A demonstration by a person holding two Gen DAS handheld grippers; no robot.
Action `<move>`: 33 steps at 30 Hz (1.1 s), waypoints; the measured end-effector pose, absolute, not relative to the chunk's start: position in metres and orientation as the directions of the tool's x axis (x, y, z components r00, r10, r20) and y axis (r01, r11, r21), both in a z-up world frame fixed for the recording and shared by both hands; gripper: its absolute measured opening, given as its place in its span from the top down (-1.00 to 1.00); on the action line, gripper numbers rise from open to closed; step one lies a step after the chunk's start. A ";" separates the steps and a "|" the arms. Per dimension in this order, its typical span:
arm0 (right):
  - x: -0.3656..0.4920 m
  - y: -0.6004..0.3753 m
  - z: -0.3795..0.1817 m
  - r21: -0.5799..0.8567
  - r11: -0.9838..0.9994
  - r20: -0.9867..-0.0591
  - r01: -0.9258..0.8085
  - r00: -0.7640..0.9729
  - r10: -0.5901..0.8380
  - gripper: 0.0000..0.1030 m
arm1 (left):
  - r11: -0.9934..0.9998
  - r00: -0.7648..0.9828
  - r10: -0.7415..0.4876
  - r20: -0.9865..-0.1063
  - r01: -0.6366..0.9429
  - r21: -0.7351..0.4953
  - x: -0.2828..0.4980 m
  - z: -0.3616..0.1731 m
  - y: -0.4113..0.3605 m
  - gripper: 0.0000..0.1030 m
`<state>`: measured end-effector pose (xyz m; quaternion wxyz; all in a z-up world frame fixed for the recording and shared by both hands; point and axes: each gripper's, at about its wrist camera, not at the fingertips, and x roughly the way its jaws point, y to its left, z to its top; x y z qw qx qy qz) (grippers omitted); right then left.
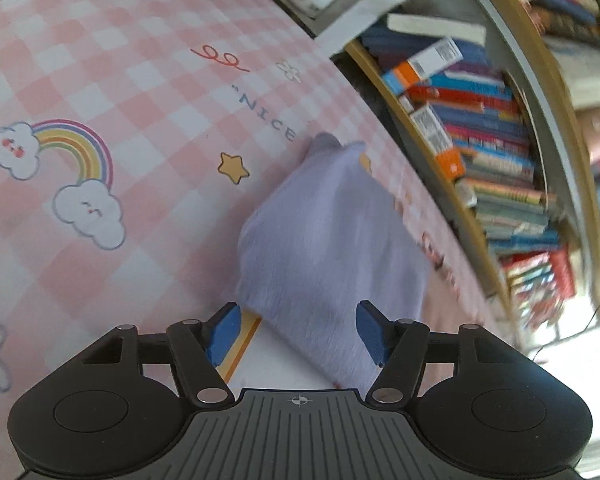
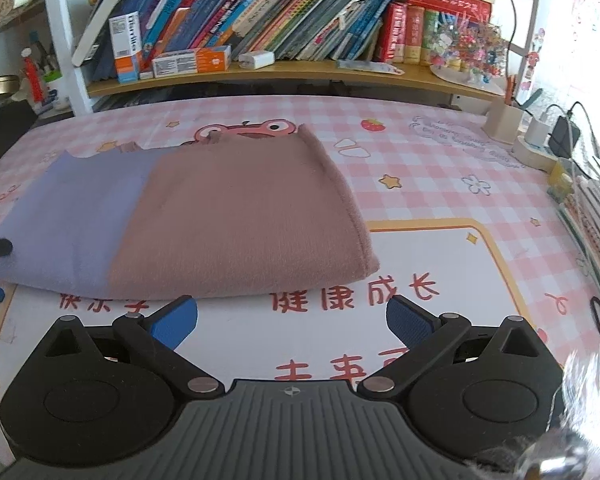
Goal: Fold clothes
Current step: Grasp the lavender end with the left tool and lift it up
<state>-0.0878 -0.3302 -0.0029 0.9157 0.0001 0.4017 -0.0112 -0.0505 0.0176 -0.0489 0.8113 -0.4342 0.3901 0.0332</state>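
While the pink-and-lavender garment (image 2: 204, 216) already lies folded flat on the counter (image 2: 440, 184), the left tongs (image 1: 298, 332) straddle its lavender end ungripped, the right tongs (image 2: 292, 320) gape empty, so probably one fold remains.

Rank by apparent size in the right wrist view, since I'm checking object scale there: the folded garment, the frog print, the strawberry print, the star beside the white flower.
1. folded garment
2. frog print, partly hidden by the garment
3. strawberry print and star: look alike, unranked
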 end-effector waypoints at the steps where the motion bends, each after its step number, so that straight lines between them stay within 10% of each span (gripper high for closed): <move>1: -0.088 -0.330 -0.002 -0.015 0.999 -0.736 0.029 0.676 -0.030 -0.98 | 0.603 0.698 -0.286 -0.656 -0.401 -0.689 -0.048 -0.050 0.019 -0.24; 5: -0.086 -0.329 -0.002 -0.033 0.998 -0.740 0.059 0.669 -0.064 -0.98 | 0.493 0.718 -0.271 -0.641 -0.469 -0.733 -0.042 -0.057 0.027 -0.18; 7: -0.085 -0.328 -0.001 -0.040 0.997 -0.738 0.071 0.670 -0.077 -0.98 | 0.460 0.705 -0.245 -0.665 -0.520 -0.720 -0.039 -0.062 0.032 0.43; 10: -0.081 -0.326 -0.001 -0.038 0.995 -0.735 0.091 0.672 -0.089 -0.98 | 0.444 0.704 -0.244 -0.667 -0.531 -0.722 -0.037 -0.070 0.039 0.64; 24: -0.049 -0.297 -0.012 0.014 0.999 -0.768 0.031 0.640 -0.009 -0.90 | 0.554 0.744 -0.116 -0.658 -0.502 -0.664 -0.071 -0.062 0.116 0.63; 33: -0.034 -0.284 -0.028 0.119 0.991 -0.818 -0.059 0.559 0.132 0.26 | 0.460 0.783 -0.168 -0.598 -0.475 -0.750 -0.067 -0.073 0.118 0.04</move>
